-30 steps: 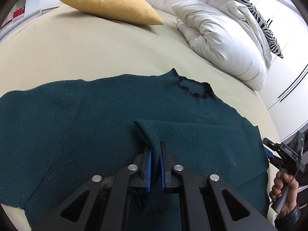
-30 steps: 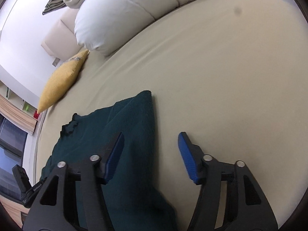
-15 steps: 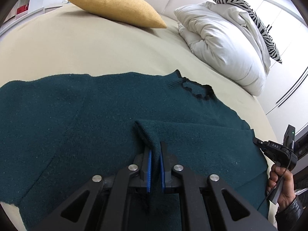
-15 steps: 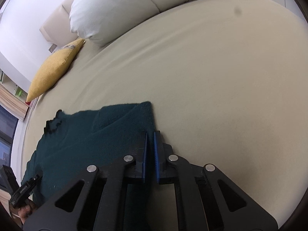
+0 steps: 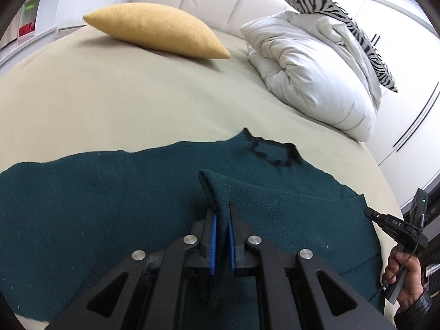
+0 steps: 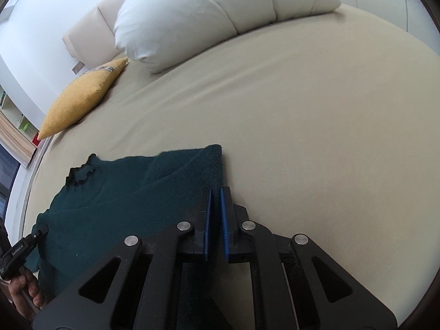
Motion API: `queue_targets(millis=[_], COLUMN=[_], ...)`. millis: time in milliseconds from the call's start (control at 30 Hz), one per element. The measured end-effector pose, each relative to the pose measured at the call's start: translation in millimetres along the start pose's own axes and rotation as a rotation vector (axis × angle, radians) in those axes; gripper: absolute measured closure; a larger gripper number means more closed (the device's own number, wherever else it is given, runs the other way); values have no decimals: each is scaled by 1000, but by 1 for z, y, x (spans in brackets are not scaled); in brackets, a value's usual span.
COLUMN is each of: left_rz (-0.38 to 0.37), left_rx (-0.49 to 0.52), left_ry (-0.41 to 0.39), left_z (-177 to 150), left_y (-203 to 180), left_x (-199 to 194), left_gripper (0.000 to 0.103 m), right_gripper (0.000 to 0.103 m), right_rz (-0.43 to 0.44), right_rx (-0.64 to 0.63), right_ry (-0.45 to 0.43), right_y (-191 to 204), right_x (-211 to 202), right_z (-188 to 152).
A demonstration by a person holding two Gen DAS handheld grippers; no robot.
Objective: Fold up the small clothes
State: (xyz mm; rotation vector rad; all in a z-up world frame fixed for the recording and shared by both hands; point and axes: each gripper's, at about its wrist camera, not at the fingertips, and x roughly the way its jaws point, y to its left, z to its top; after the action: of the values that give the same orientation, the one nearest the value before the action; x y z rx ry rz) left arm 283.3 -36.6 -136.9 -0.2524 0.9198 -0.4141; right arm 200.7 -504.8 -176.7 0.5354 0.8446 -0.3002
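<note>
Left wrist view: my left gripper point(image 5: 222, 221) pinches the cuff of the dark green sweater point(image 5: 96, 192), its right sleeve folded in below the collar point(image 5: 271, 152); the other sleeve lies unfolded. Right wrist view: my right gripper point(image 6: 215, 206) is nearly shut at the sweater's folded edge, far from the collar; whether it holds cloth, I cannot tell.

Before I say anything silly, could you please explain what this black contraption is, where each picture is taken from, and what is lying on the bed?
There is no robot here: a person carries a hand-held two-finger gripper in each hand, and each has a wide-angle camera looking forward along its fingers.

In the left wrist view, the left gripper is shut on a raised fold of the dark green sweater. At that picture's right edge you see the person's other hand holding the second tool.

In the right wrist view, the right gripper has its blue pads nearly together at the sweater's side edge; whether it actually pinches cloth is unclear.

The sweater lies spread on a beige bed, with a yellow cushion, a white duvet and a zebra-striped pillow farther back.
</note>
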Motion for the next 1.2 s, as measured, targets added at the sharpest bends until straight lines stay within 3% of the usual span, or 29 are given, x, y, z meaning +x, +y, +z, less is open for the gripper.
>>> queue_targets(millis=[100, 200, 500, 600, 700, 800, 900, 1033, 1100, 1200], left_rz=[2, -8, -26, -25, -23, -32, -25, -64, -89, -52], left_rx=[-37, -48, -68, -77, -84, -115, -102, -114, -119, -115], left_ry=[49, 21, 35, 40, 46, 56, 59, 49, 47, 30], left_z=[-14, -23, -26, -27, -29, -31, -35, -29, -24, -18], left_y=[13, 14, 17, 16, 15, 17, 17, 29, 34, 42], left_x=[17, 12, 8, 5, 2, -3, -3, 6, 6, -7], left_gripper=[94, 95, 95, 95, 95, 95, 95, 92, 91, 84], right_gripper=[98, 98, 96, 88, 88, 88, 92, 96, 90, 88], right_rz=[-20, 13, 18, -84, -9, 19, -17, 76, 0, -43], right_rx=[-6, 28, 54, 54, 26, -56, -28, 58, 9, 0], right_ry=[18, 10, 13, -4, -80, -60, 10, -14, -15, -23], right_y=[0, -11, -14, -5, 16, 36, 24, -2, 6, 2], right_x=[10, 18, 17, -3, -36, -40, -16, -9, -15, -22], right_z=[-5, -10, -8, -7, -15, -30, -44, -49, -48, -50])
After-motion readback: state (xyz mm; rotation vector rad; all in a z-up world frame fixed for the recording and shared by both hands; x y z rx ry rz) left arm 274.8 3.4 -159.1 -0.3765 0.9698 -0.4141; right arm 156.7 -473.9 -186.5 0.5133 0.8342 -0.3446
